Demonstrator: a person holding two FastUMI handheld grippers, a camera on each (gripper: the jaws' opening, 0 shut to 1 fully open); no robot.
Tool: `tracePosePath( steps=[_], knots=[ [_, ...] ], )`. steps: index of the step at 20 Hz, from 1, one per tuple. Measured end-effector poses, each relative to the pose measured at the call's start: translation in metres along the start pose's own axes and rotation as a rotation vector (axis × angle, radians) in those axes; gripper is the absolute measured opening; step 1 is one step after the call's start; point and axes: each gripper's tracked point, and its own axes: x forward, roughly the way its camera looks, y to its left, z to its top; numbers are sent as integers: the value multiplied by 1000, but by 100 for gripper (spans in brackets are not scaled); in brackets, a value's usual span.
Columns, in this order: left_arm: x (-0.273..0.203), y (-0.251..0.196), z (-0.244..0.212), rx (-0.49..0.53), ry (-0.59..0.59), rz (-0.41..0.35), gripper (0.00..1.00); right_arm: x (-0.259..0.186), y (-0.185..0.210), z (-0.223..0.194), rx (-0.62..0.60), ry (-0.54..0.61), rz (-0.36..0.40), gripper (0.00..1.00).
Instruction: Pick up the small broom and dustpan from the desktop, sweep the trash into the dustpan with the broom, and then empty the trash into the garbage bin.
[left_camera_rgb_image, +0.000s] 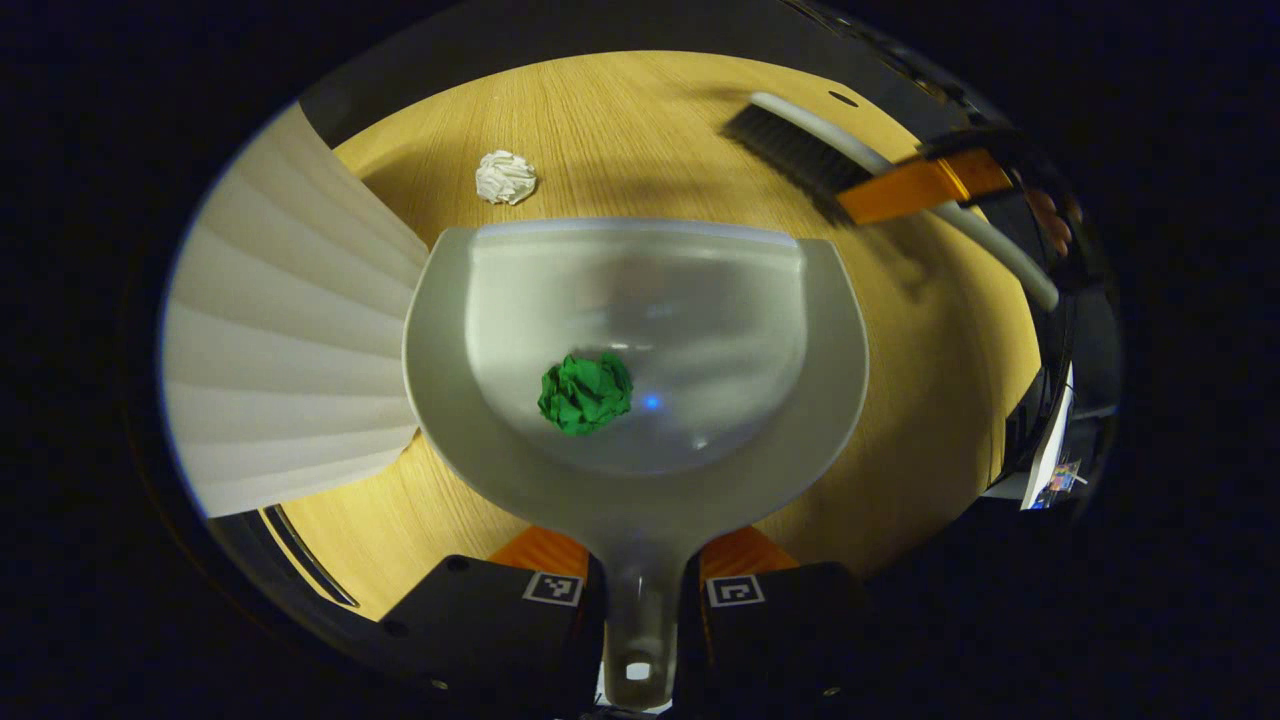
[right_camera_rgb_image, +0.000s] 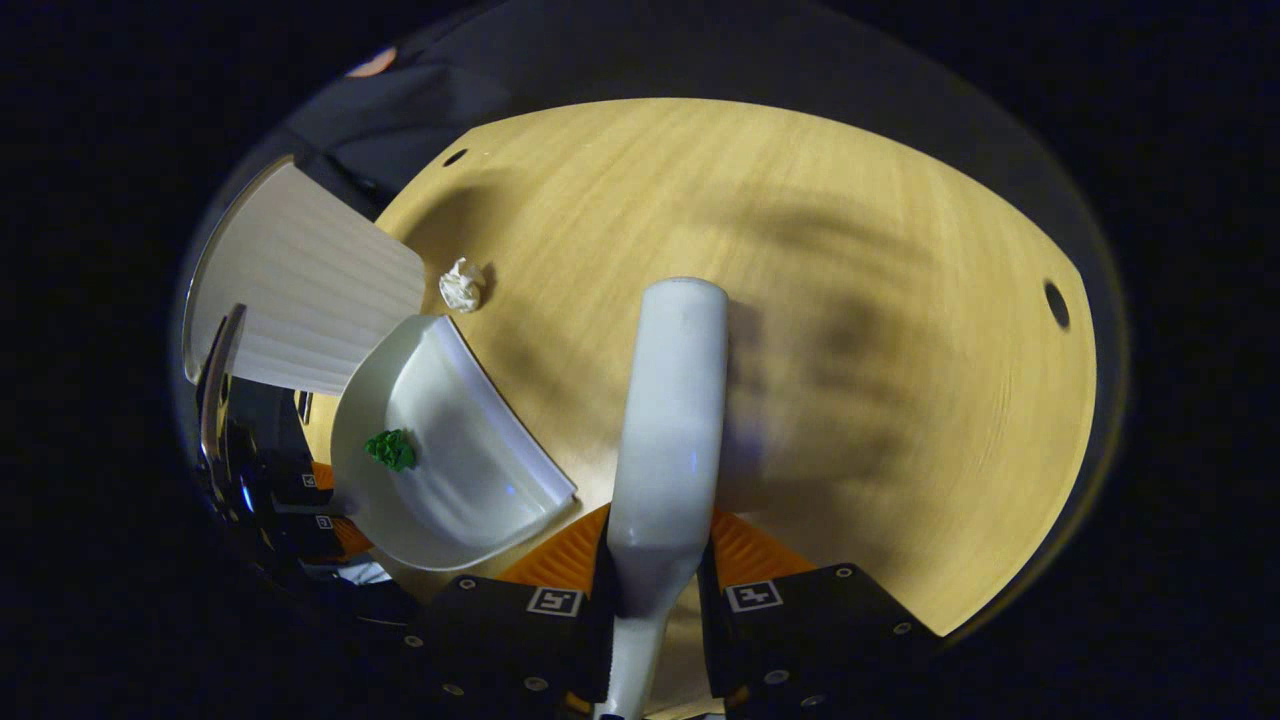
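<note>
I hold the translucent grey plastic dustpan (left_camera_rgb_image: 640, 330) by its handle, which runs back between the left gripper's (left_camera_rgb_image: 640, 590) two fingers; the jaws stand narrow, pressed on the handle from both sides. The pan appears lifted, mouth forward, so that the crumpled green paper ball (left_camera_rgb_image: 586, 392) stays in the bowl and, I judge, cannot roll out. The right gripper (right_camera_rgb_image: 655, 595) clamps the white plastic hand broom (right_camera_rgb_image: 668, 420) by its handle, jaws narrow on it, the broom head pointing out over the pale wooden desktop (right_camera_rgb_image: 850, 300). One crumpled white paper ball (left_camera_rgb_image: 505, 177) lies on the desktop just beyond the pan's lip, not yet swept. The white ribbed garbage bin (left_camera_rgb_image: 290, 340) stands just beside the pan.

The left gripper view shows the broom's dark bristles (left_camera_rgb_image: 790, 150), hidden under the broom's back in the right gripper view. The right gripper view shows the pan's sidewall and tilt from the side.
</note>
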Motion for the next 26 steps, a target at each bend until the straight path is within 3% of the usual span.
tracePosePath(
  steps=[2,8,13,16,21,26],
  knots=[
    [3,7,5,46,7,4,30,8,13,39,-102,15,53,37],
    [2,12,6,74,28,-6,30,46,63,98,-372,79,164,37],
    [0,12,7,84,36,-10,30,44,100,106,-598,172,288,37],
    [0,13,7,88,34,-10,31,38,90,93,-694,243,291,37],
    [1,14,4,77,22,-8,30,37,88,78,-722,281,306,37],
    [2,9,3,27,8,-11,30,29,72,58,-482,204,262,37]
  ],
)
